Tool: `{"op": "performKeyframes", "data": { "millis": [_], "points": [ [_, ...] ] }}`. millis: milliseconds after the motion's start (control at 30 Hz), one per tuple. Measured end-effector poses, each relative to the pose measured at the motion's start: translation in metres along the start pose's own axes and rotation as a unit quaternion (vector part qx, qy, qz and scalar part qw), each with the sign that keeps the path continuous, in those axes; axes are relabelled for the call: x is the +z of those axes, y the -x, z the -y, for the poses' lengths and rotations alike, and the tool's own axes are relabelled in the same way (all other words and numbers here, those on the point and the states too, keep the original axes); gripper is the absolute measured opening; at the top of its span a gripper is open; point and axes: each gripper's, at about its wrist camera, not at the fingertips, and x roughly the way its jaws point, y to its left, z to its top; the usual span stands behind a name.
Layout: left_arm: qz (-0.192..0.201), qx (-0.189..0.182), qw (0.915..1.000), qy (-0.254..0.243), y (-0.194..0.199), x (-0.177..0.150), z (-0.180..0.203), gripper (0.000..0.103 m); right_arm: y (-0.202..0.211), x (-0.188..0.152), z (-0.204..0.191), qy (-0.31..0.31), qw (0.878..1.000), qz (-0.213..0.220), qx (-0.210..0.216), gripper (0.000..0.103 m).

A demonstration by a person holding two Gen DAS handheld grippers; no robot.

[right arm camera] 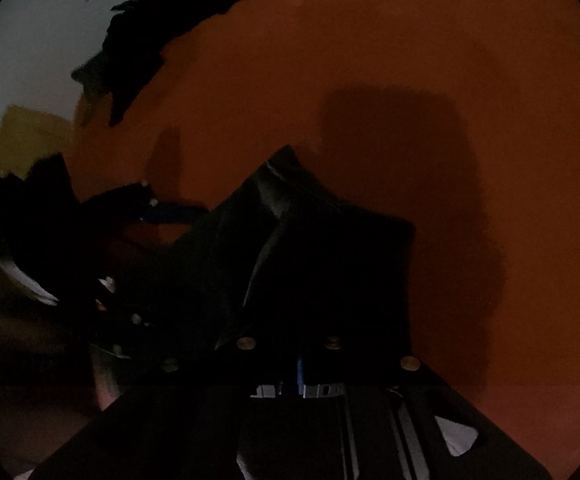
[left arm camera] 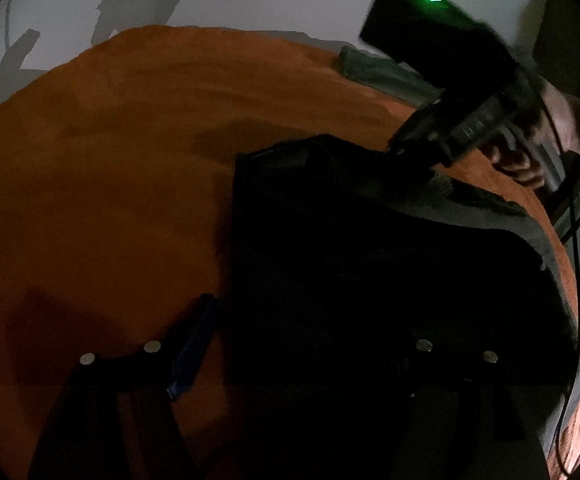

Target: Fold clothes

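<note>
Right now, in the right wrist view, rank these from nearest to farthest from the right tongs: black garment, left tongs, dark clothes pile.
1. black garment, at the right tongs, centre.
2. left tongs, to the left.
3. dark clothes pile, far upper left.

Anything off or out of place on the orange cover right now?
Mostly no. The black garment lies partly folded on the orange cover, one corner pinched up by the right gripper. A second dark garment sprawls unfolded at the cover's far edge. The dim light hides detail.
</note>
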Motion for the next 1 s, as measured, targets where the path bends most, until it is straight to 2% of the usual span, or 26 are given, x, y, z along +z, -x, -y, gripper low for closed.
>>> {"op": "performKeyframes", "data": {
  "millis": [67, 100, 200, 333, 400, 433, 500, 567, 600, 633, 667, 700, 733, 833, 900, 1000],
  "points": [
    [-0.001, -0.001, 1.0, 0.002, -0.001, 0.002, -0.002, 0.074, -0.005, 0.009, 0.013, -0.041, 0.998, -0.013, 0.035, 0.003],
    [-0.002, -0.001, 1.0, 0.002, -0.001, 0.003, -0.002, 0.074, -0.006, 0.01, 0.014, -0.053, 0.998, -0.017, 0.039, 0.003],
    [-0.004, 0.0, 1.0, 0.002, -0.001, 0.003, -0.003, 0.074, -0.007, 0.011, -0.005, -0.05, 0.998, -0.025, -0.009, 0.003],
    [-0.003, 0.002, 1.0, 0.002, -0.001, 0.003, -0.002, 0.074, -0.009, 0.002, -0.04, 0.001, 0.993, 0.002, -0.114, 0.0],
    [-0.003, 0.002, 1.0, 0.001, 0.0, 0.003, -0.001, 0.074, 0.001, -0.007, -0.052, 0.001, 0.986, 0.036, -0.163, 0.0],
    [-0.003, 0.002, 1.0, 0.001, 0.0, 0.004, -0.001, 0.074, 0.011, -0.012, -0.051, -0.02, 0.983, 0.061, -0.17, 0.0],
    [-0.003, 0.001, 1.0, 0.001, 0.0, 0.001, 0.0, 0.074, 0.034, -0.022, -0.046, -0.078, 0.976, 0.117, -0.166, 0.0],
    [-0.002, 0.001, 1.0, 0.001, 0.0, -0.001, 0.0, 0.075, 0.05, -0.03, -0.043, -0.091, 0.973, 0.155, -0.147, 0.001],
    [-0.002, 0.001, 1.0, 0.001, -0.001, -0.001, 0.0, 0.075, 0.056, -0.033, -0.043, -0.092, 0.971, 0.172, -0.135, 0.022],
    [-0.002, 0.001, 1.0, 0.001, -0.001, -0.001, 0.0, 0.075, 0.063, -0.036, -0.042, -0.093, 0.97, 0.189, -0.123, 0.083],
    [-0.002, 0.001, 1.0, 0.001, -0.002, -0.001, 0.0, 0.075, 0.059, -0.036, -0.04, -0.095, 0.976, 0.172, -0.092, 0.101],
    [-0.003, 0.001, 1.0, 0.001, -0.002, -0.001, 0.0, 0.075, 0.048, -0.032, -0.038, -0.098, 0.985, 0.133, -0.049, 0.103],
    [-0.003, 0.0, 1.0, 0.001, -0.002, -0.001, 0.0, 0.075, 0.037, -0.031, -0.036, -0.099, 0.99, 0.099, -0.03, 0.103],
    [-0.004, 0.0, 1.0, 0.001, -0.001, -0.001, 0.0, 0.075, 0.018, -0.025, -0.048, -0.065, 0.994, 0.062, -0.063, 0.103],
    [-0.004, -0.003, 1.0, 0.003, 0.001, -0.001, -0.001, 0.075, 0.033, -0.031, -0.042, -0.079, 0.992, 0.091, -0.046, 0.103],
    [-0.004, -0.006, 1.0, 0.003, 0.001, -0.001, -0.003, 0.075, 0.076, -0.048, -0.028, -0.12, 0.974, 0.187, -0.047, 0.101]
  ]
}}
